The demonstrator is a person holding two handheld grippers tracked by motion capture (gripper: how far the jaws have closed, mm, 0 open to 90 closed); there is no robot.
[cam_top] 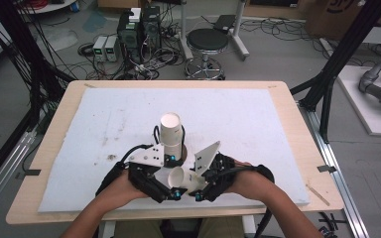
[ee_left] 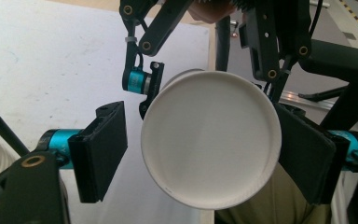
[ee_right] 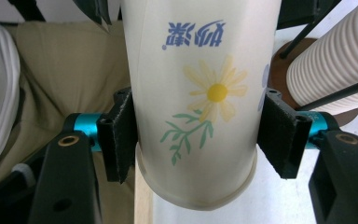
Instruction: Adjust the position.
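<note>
Paper cup [ee_right: 200, 107], printed with a yellow daisy, green leaves and two blue Chinese characters seen upside down in the right gripper view; characters not read with certainty. Clamped by the right gripper [ee_right: 196, 140], one black pad pressed on each side of the wall near the rim. Held lying on its side above the near edge of the white mat [cam_top: 258, 124], between the two hands. Bottom of the cup turned toward the left gripper [ee_left: 200, 154]: round white base between its two jaws, left pad [ee_left: 103, 149] clearly apart from it, right pad at the edge of the base, touching or not cannot be told. Ribbed cup stack [cam_top: 171, 131] upright on a brown base, just behind both grippers.
</note>
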